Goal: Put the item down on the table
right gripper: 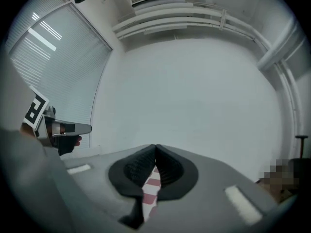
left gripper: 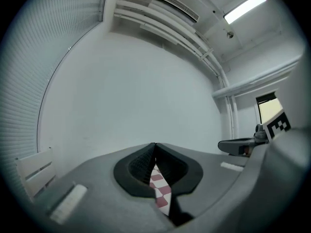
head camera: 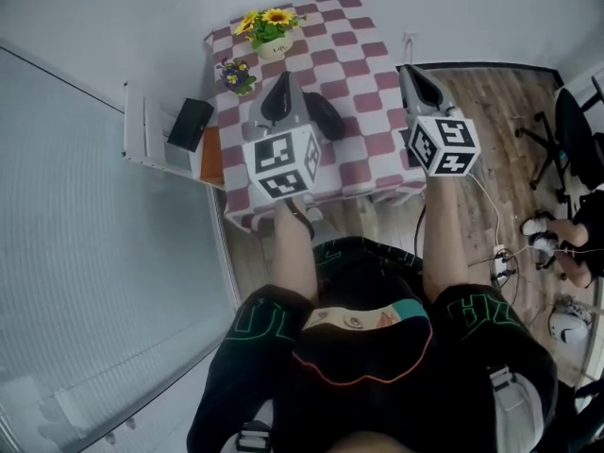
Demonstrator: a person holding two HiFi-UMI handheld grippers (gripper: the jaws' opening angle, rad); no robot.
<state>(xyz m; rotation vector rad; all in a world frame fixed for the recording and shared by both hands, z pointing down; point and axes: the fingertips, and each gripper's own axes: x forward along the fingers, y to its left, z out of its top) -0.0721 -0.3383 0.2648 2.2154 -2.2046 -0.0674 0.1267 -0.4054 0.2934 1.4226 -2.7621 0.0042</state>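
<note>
Dark item [head camera: 326, 116] lies flat on the checked cloth of the bench [head camera: 363, 59], just to the right of the left gripper's [head camera: 280, 79] jaws and apart from them. We cannot tell what kind of object it is, only that it is black and oblong.

We hold both grippers level over the near half of the bench. In the left gripper view, the left gripper [left gripper: 154, 147] has its jaws clenched, tips meeting with nothing between them. A sliver of red and white cloth [left gripper: 160, 191] shows through the gap below the pads. The right gripper [head camera: 411, 72] sits well to the right of the item, at the bench's right edge. In its own view the right gripper [right gripper: 155, 148] is likewise clenched on nothing, with the same checks showing beneath.

Beyond the left jaws, toward the far end of the bench, stand a sunflower pot [head camera: 270, 28] and, to its left and closer to the jaws, a small pot of purple flowers [head camera: 236, 74]. Each gripper shows at the side of the other's view.
</note>
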